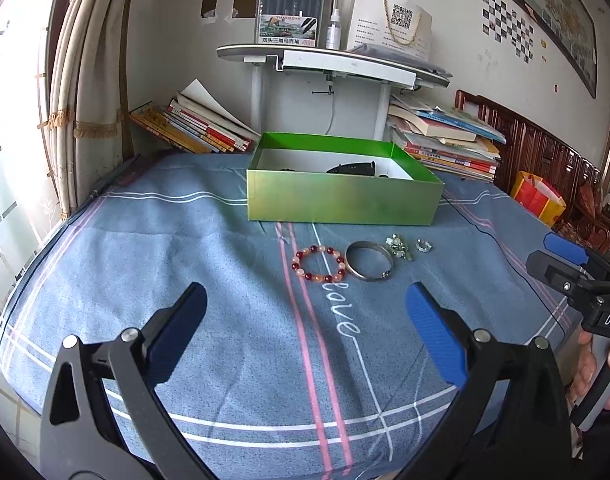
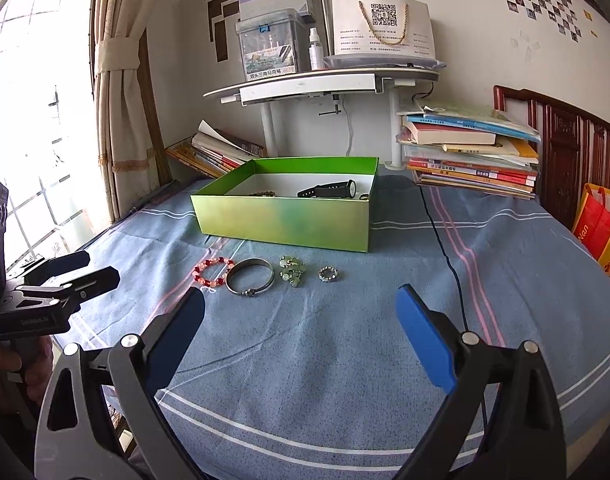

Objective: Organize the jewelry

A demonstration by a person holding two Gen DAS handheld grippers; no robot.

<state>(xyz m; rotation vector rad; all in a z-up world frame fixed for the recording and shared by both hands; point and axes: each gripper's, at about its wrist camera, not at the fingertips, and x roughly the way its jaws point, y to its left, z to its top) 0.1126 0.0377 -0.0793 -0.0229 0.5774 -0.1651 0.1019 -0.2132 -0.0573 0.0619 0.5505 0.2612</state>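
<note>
An open green box (image 1: 341, 200) (image 2: 285, 220) stands on the blue cloth and holds a black watch (image 2: 331, 190) (image 1: 355, 169) and some dark beads. In front of it lie in a row a red and peach bead bracelet (image 1: 319, 263) (image 2: 211, 270), a silver bangle (image 1: 369, 261) (image 2: 250, 276), a green bead piece (image 1: 400, 246) (image 2: 292, 270) and a small ring (image 1: 423, 245) (image 2: 328, 274). My left gripper (image 1: 307, 304) is open and empty, short of the bracelet. My right gripper (image 2: 301, 304) is open and empty, short of the row.
Stacks of books (image 2: 471, 152) (image 1: 193, 124) lie behind the box, under a white shelf (image 1: 333, 60). A black cable (image 2: 445, 248) runs over the cloth at the right. A curtain and window are at the left. A red and yellow bag (image 2: 599, 226) stands past the right edge.
</note>
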